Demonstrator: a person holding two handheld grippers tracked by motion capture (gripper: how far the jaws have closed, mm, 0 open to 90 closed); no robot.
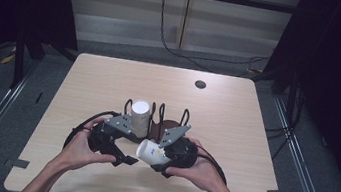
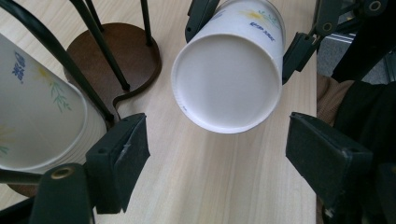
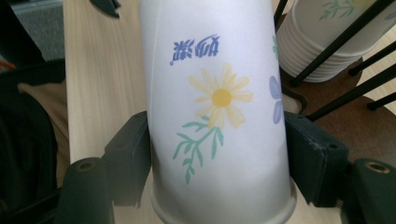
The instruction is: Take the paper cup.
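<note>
Right in front of you, the pale wood counter (image 1: 235, 120) lies lit inside a dark room, grey floor beyond. Your right gripper (image 1: 163, 161) pinches a flowered paper cup (image 1: 151, 152) on its side. Your left gripper (image 1: 124, 160) stands spread and empty, facing the cup's base. Farther off, a cup stack (image 1: 139, 117) sits in the wire rack (image 1: 165, 120).

Light wooden bench (image 1: 110, 82) brightly lit from above, dark surroundings; soft shadows. Close views sharp, slight blur on the near black claw jaws.
</note>
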